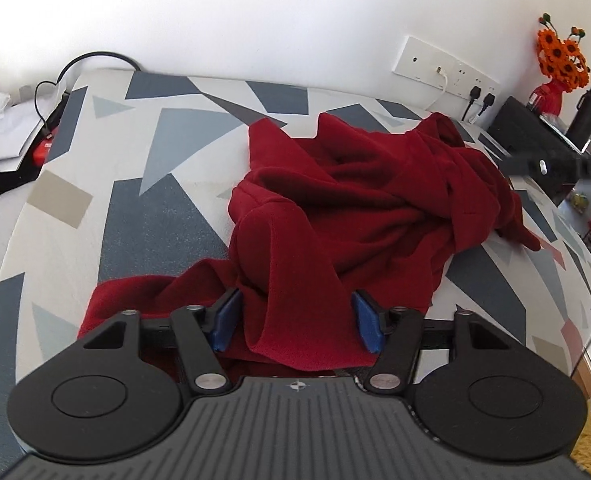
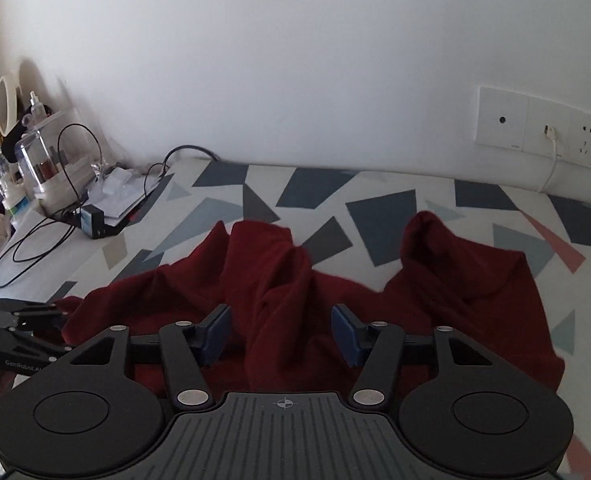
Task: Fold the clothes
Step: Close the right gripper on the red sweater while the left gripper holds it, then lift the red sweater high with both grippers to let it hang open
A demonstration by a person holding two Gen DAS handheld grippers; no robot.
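On the left, past the bed's (image 1: 95,208) edge, sit wires (image 2: 35,240) and small bottles (image 2: 35,160). They are well apart from the cloth (image 1: 355,208), so they are not in the way.

The red cloth lies in a messy heap in the middle of the bed. It is bunched up, with two bumps sticking up at the back. It is not flat yet, so I think the folding has hardly begun. It will need to be spread out first.

The left gripper (image 1: 295,316) sits low at the near edge of the cloth. Its blue pads (image 1: 225,316) stand apart, with a fold of cloth bulging up between them. The left pad seems to touch the cloth. I cannot tell if the right pad touches it. It does not look like a firm pinch, so I call it open. I think it is there to grab that edge.

The right gripper (image 2: 281,334) is over the near part of the cloth too. Its jaws are apart, and a ridge of cloth rises between them, not squeezed. It holds nothing.

On the far right are wall plugs (image 1: 447,68) and orange flowers (image 1: 563,56).
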